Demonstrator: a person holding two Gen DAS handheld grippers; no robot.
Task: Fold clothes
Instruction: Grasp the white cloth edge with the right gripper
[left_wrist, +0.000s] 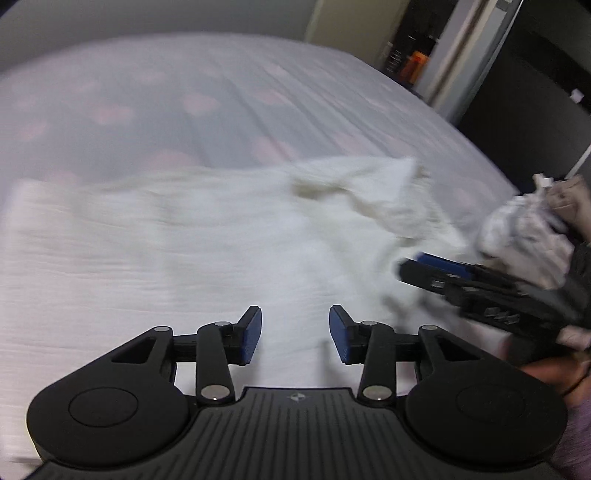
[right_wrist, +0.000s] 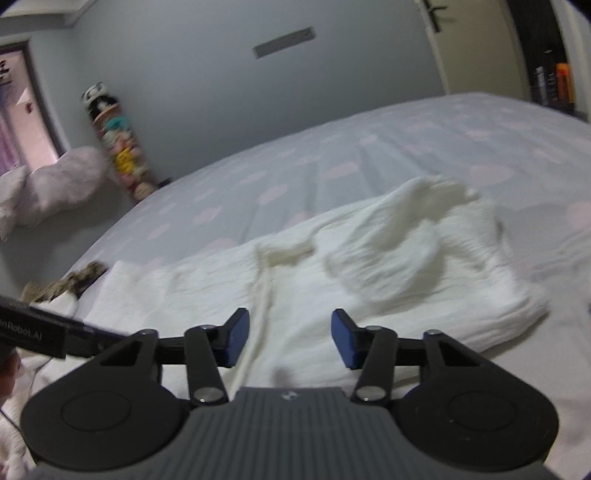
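Note:
A white crinkled garment (left_wrist: 184, 240) lies spread on the bed's grey sheet with pink spots (left_wrist: 184, 92); its far right part is bunched up. My left gripper (left_wrist: 295, 332) hovers just above the cloth, its blue pads apart with nothing between them. My right gripper (right_wrist: 288, 336) is open too, low over the same garment (right_wrist: 369, 266), and a cord-like seam of the cloth runs under the gap without being pinched. In the left wrist view the right gripper (left_wrist: 410, 264) reaches in from the right edge over the rumpled cloth.
A heap of pale clothes (left_wrist: 517, 236) sits at the bed's right edge. A tall column of plush toys (right_wrist: 122, 147) and a lilac cushion (right_wrist: 55, 184) stand by the far wall. A brown furry item (right_wrist: 70, 282) lies at the left. The sheet (right_wrist: 369, 147) beyond the garment is bare.

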